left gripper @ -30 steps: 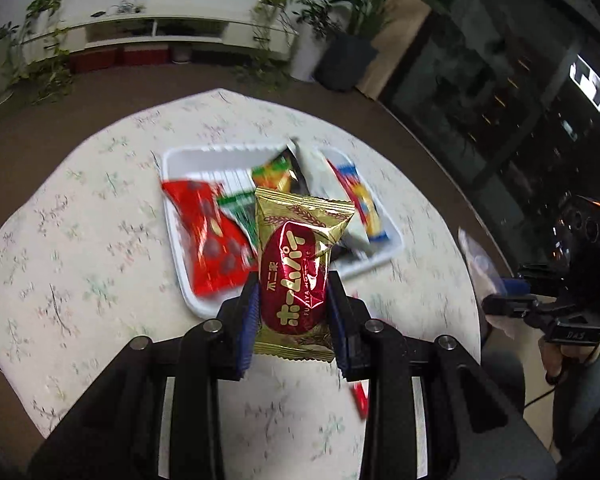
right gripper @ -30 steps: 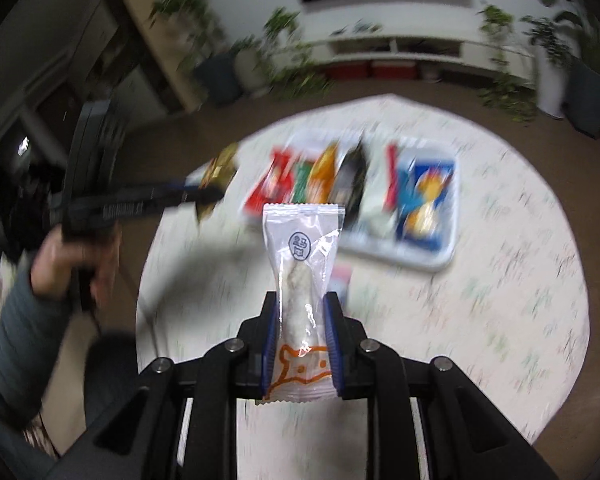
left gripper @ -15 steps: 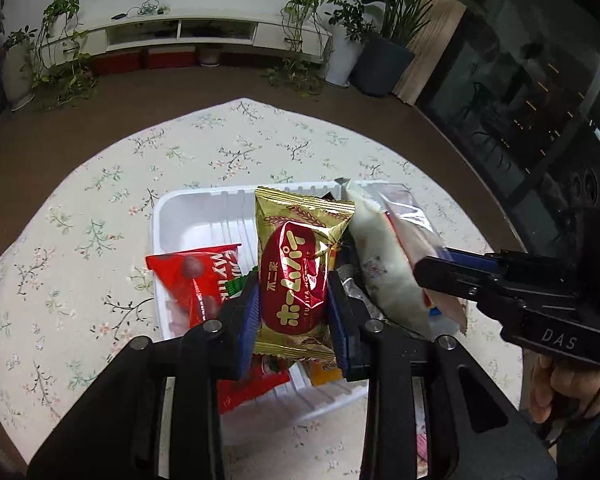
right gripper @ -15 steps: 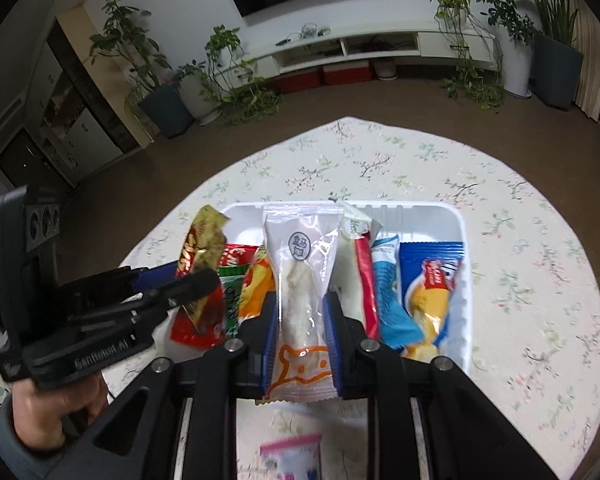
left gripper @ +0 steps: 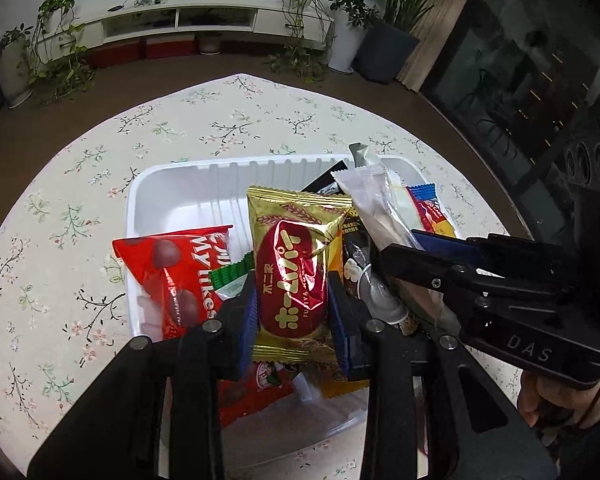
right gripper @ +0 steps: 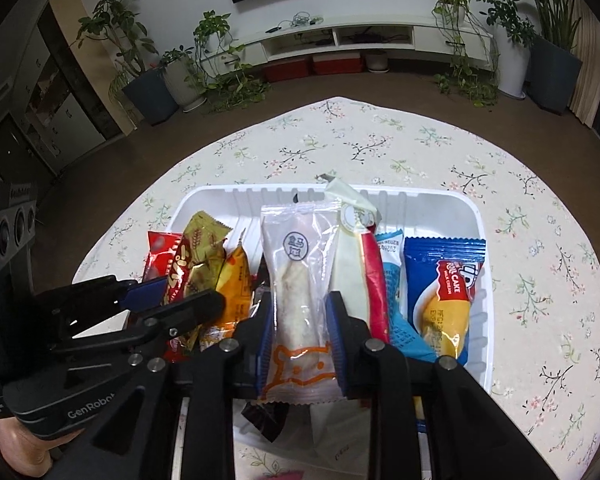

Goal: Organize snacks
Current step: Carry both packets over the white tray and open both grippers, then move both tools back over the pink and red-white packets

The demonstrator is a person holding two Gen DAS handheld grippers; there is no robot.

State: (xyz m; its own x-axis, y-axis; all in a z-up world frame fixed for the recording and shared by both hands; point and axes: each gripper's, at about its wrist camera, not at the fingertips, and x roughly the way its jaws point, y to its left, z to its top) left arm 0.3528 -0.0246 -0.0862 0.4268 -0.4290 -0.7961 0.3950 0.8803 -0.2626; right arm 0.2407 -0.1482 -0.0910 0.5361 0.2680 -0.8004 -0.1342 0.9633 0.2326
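A white tray (left gripper: 188, 188) on the round table holds several snack packets. My left gripper (left gripper: 291, 292) is shut on a gold packet with a red oval (left gripper: 300, 220), held upright low over the tray's middle, beside a red chocolate packet (left gripper: 180, 272). My right gripper (right gripper: 300, 308) has a clear packet with a pale roll inside (right gripper: 296, 248) between its pads. Its jaws are opening, though the pads still touch the wrapper. That packet stands between an orange packet (right gripper: 234, 280) and a white-and-red one (right gripper: 360, 264). A blue roll-cake packet (right gripper: 444, 292) lies at the tray's right end (right gripper: 420, 208).
A floral cloth (left gripper: 60, 240) covers the table, with bare cloth around the tray. A small pink item (right gripper: 288, 474) lies on the cloth at the near edge. The two grippers sit close side by side. Potted plants and a low white cabinet stand far behind.
Both grippers have come forward over the tray and sunk into it with their packets. They now sit side by side among the other snacks.
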